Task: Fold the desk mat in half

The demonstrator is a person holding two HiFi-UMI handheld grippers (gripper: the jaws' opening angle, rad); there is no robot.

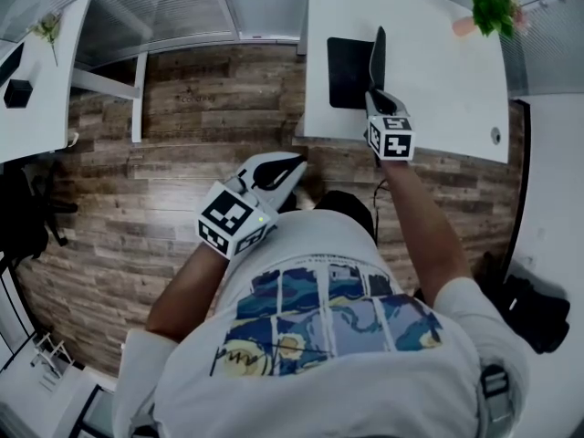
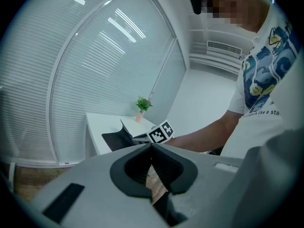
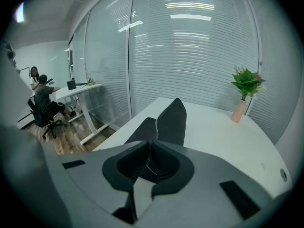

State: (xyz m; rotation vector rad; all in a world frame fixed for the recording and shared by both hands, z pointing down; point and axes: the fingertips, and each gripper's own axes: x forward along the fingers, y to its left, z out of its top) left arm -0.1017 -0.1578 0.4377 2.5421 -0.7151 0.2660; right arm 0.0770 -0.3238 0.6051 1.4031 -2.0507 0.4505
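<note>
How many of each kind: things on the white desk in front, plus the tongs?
Desk mat: 1
Potted plant: 1
Tongs: 2, left tongs and right tongs
Total: 4

A white desk [image 1: 438,89] stands by a glass wall with shut blinds [image 3: 190,46], with a small green plant in a pink pot [image 1: 494,9] at its far corner. The floor [image 1: 182,135] is dark wood planks. Off to the left is a second white desk [image 1: 41,89] with a black box [image 1: 16,93] on it. Two people [image 3: 43,99] are beside it, one seated on a black chair.
</note>
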